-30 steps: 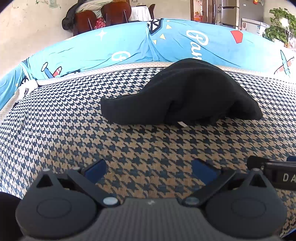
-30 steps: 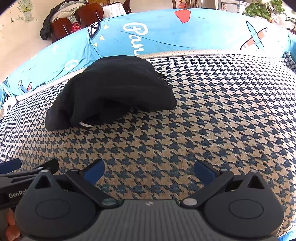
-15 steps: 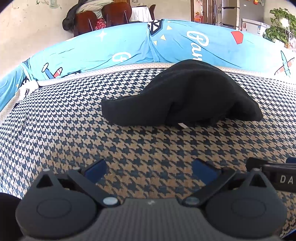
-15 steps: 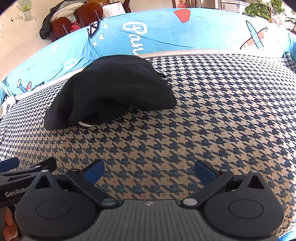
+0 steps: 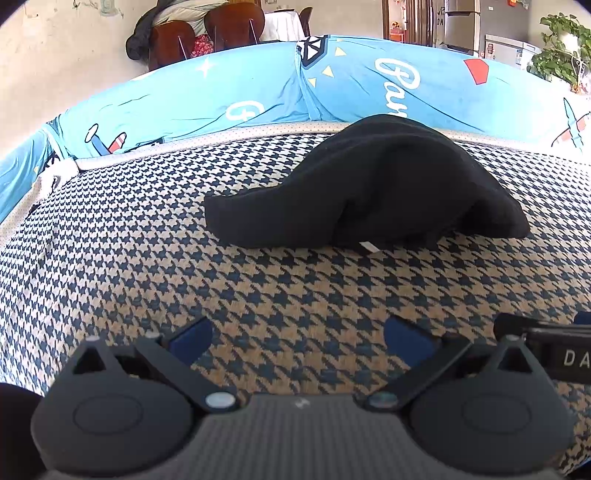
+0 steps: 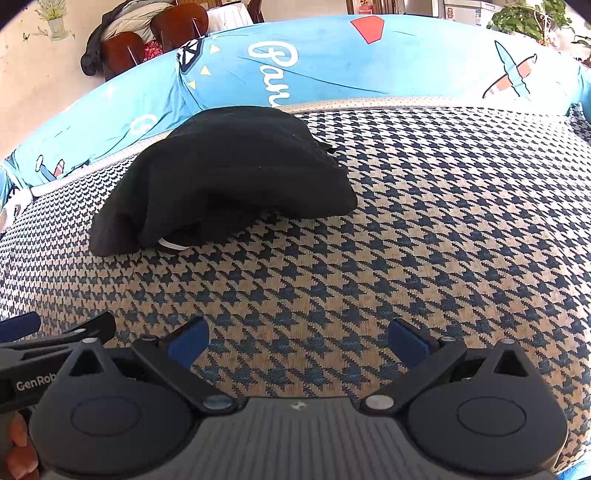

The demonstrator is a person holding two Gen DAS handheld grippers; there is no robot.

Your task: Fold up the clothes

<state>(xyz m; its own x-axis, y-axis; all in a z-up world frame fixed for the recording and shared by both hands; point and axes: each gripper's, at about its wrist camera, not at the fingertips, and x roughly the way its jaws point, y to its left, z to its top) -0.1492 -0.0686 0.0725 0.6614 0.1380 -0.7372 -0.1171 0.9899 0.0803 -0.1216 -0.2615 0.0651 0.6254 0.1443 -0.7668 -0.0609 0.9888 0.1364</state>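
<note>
A black garment (image 5: 373, 188) lies bunched in a rounded heap on the houndstooth-covered surface (image 5: 258, 280), with a small white tag showing at its near edge. In the right wrist view the same black garment (image 6: 229, 177) sits to the upper left. My left gripper (image 5: 299, 338) hovers open over bare cloth, well short of the heap. My right gripper (image 6: 297, 339) is open too, with nothing between its blue pads. Each gripper shows at the edge of the other's view.
A bright blue printed sheet (image 5: 258, 92) covers the raised back behind the surface. Beyond it stand brown chairs (image 5: 207, 33) draped with clothes, a fridge and a potted plant (image 5: 561, 48). A hand (image 6: 16, 446) holds the left gripper.
Both views have crept slightly nearer the garment; it sits a touch lower in frame. Neither gripper has changed its opening.
</note>
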